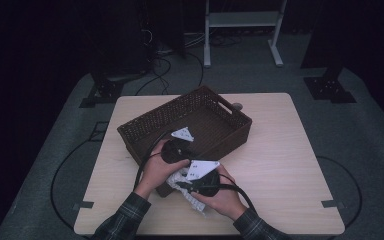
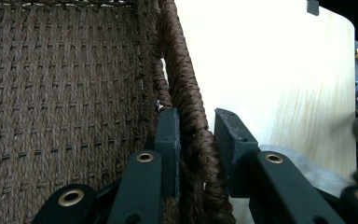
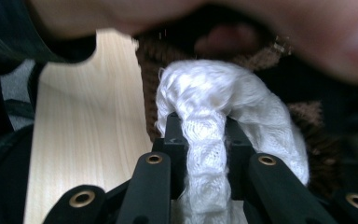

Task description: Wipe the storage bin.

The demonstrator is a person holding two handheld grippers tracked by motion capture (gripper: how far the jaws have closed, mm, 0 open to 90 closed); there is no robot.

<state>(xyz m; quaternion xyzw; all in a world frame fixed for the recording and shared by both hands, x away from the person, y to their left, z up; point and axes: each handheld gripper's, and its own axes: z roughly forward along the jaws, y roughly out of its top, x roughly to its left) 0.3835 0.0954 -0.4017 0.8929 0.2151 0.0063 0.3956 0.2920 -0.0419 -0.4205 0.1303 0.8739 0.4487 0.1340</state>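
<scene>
The right hand-held gripper (image 3: 200,135) is clenched on a white knitted cloth (image 3: 205,93), low in the centre of the high view. The left hand-held gripper (image 2: 196,135) straddles the near rim of the brown woven basket (image 2: 186,93), apparently gripping it, on the pale tabletop (image 1: 280,150).

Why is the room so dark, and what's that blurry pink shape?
High view: dim all round, the table alone lit. Right gripper view: the blurred pink shape is a hand too near the lens; the white cloth is fairly sharp. Left gripper view: basket weave crisp, tabletop glaring pale.
</scene>
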